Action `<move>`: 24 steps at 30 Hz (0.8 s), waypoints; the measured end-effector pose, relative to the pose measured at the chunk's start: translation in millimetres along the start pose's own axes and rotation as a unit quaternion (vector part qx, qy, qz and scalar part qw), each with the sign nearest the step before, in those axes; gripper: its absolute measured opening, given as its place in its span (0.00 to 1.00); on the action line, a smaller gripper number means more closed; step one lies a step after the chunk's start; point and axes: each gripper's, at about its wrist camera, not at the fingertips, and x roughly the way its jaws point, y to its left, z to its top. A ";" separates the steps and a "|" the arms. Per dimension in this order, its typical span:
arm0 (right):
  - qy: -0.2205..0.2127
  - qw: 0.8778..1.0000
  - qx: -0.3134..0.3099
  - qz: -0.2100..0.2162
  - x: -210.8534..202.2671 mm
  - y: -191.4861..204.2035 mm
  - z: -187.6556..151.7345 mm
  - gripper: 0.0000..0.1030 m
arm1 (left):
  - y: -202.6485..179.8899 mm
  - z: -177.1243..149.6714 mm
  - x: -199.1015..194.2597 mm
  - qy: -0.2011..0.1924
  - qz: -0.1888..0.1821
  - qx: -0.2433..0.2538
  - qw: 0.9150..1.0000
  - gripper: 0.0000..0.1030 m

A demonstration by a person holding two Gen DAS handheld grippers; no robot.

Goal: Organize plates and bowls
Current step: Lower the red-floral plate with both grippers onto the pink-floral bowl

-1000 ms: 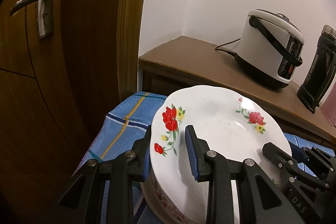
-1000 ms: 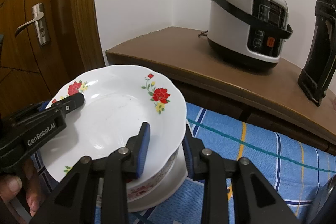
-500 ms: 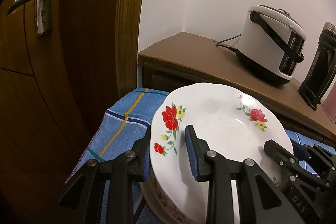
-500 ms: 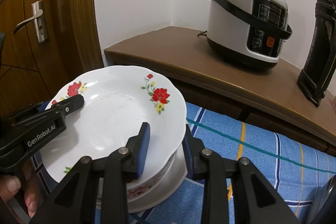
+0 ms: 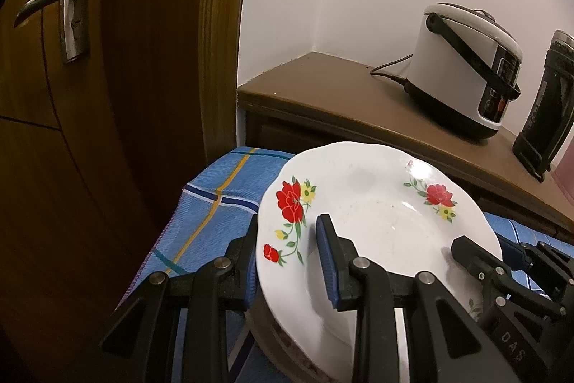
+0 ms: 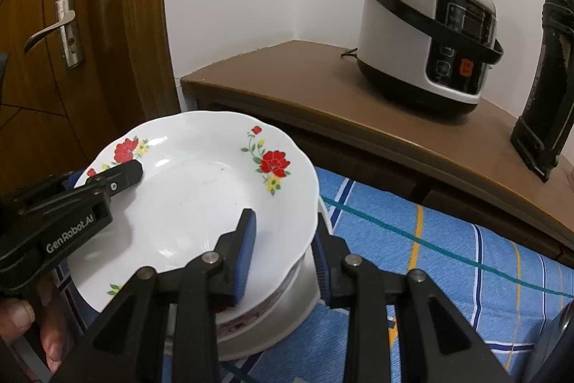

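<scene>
1. Barely anything is being changed on the cloth [image 6: 448,257]: over the last second it is being kept in the same place in both views, with only a slight roll of the left camera.
2. Likewise, the plate [image 5: 376,214] is still being kept, a little tilted, over the bowl [image 6: 265,297], which is being carried by a second plate [image 6: 287,329] on the cloth. By that, stacking is judged paused, not finished.
3. Its rim is being straddled by the left gripper [image 5: 287,232] on one side and the right gripper [image 6: 283,232] on the other, one finger above and one below.
4. Whether the pads [image 6: 245,253] are being pressed onto the rim cannot be told, since the lower fingers are being hidden by the plate. Most of the bowl is being covered too.
</scene>
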 end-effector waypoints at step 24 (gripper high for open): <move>0.009 1.000 -0.012 -0.018 3.3 -2.5 -0.1 0.33 | -2.8 -4.8 -4.0 0.012 -0.018 0.015 1.000 0.31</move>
